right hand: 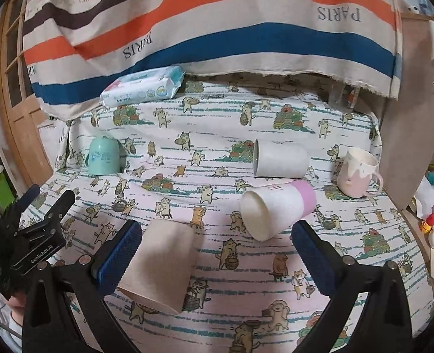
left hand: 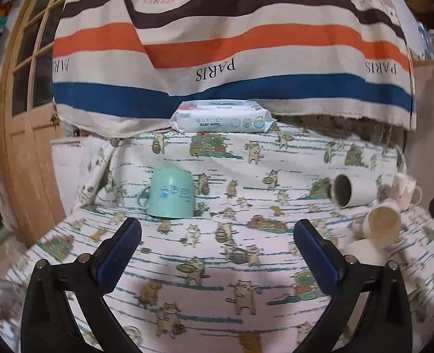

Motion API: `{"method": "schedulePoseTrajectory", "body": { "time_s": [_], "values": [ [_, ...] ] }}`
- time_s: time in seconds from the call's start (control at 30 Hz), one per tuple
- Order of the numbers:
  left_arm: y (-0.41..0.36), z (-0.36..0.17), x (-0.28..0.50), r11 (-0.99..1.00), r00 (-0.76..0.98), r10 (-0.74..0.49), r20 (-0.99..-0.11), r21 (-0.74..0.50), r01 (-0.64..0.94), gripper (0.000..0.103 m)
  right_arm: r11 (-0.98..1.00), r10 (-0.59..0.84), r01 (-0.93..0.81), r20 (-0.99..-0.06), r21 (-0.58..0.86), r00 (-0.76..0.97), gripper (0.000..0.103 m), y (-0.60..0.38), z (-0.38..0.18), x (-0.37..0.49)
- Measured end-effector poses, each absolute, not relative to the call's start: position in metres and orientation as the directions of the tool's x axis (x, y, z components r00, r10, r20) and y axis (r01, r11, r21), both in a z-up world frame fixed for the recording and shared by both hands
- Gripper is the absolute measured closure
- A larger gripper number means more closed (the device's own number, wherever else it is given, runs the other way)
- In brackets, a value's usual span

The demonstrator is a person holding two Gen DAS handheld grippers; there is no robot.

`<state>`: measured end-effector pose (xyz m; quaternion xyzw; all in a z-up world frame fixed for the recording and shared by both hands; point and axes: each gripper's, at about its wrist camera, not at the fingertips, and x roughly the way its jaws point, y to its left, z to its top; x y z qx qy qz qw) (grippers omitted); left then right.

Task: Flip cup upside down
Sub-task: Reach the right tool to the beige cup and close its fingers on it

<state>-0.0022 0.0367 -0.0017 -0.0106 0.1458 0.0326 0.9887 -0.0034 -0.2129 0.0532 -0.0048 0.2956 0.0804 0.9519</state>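
Counting five cups [right hand: 278, 211] on the cloth [right hand: 217, 279], one pack of wipes [right hand: 142, 86].

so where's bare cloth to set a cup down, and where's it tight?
Free: the wide middle strip between the mint mug and the white cup, back to the wipes pack. Crowded: right side, where white cup, pink-banded cup and pink mug cluster.

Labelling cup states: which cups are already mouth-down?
Two: the mint-green handled cup at far left, and the beige cup between the right hand-held gripper fingers. The two white ones lie sideways; the pink mug stands upright.
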Motion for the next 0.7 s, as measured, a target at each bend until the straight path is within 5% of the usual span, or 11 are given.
{"method": "schedulePoseTrajectory", "body": {
  "time_s": [0.47,0.7],
  "values": [
    [0.037,-0.003,-0.003,0.992,0.949,0.120,-0.292,0.011,-0.122,0.000,0.971,0.235,-0.115,-0.763,0.208,0.602,0.000,-0.197,0.034,0.073],
    [0.038,-0.002,-0.003,0.994,0.952,0.103,-0.288,0.000,-0.107,0.000,0.977,0.208,-0.128,-0.881,0.169,0.424,0.000,-0.178,0.009,0.107]
  ]
}}
